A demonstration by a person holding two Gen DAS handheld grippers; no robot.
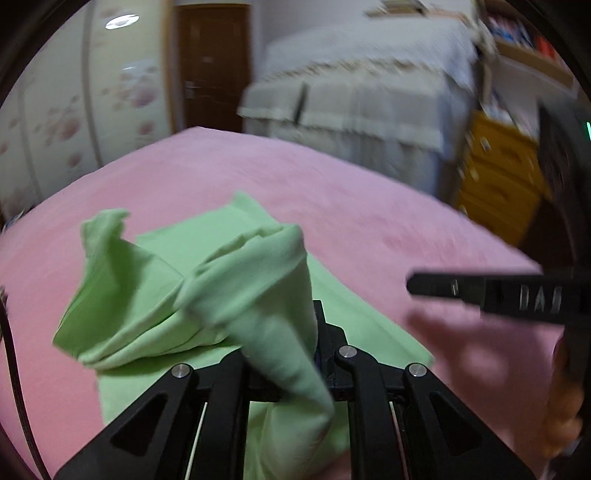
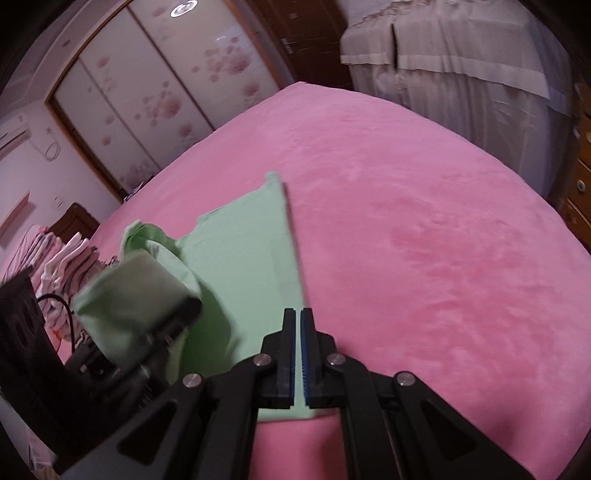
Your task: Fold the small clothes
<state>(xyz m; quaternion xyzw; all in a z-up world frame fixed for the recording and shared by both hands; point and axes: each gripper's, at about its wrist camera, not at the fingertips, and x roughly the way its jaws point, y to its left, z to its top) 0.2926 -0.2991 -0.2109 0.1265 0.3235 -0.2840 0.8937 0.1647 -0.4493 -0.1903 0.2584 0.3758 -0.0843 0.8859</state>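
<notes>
Garment: a green cloth [image 2: 243, 266] is spread on the pink bed [image 2: 424, 240], one part lifted at nine o'clock.
Left gripper [image 1: 295, 332]: its jaws are clamped on the raised green fold.
Right gripper [image 2: 298, 332]: its jaws are pressed together, a thin green edge pinched between them.
Surroundings: striped clothes [image 2: 62, 266] are stacked at nine o'clock.

light: dim indoor, ceiling lamp [image 1: 122, 21] glare reflected in wardrobe door [image 2: 155, 92] | blur: strong motion smear in left view, right sharper | edges: fisheye bend, black corners

left gripper [image 1: 295, 369] seemingly clamped, right gripper [image 2: 297, 354] closed
</notes>
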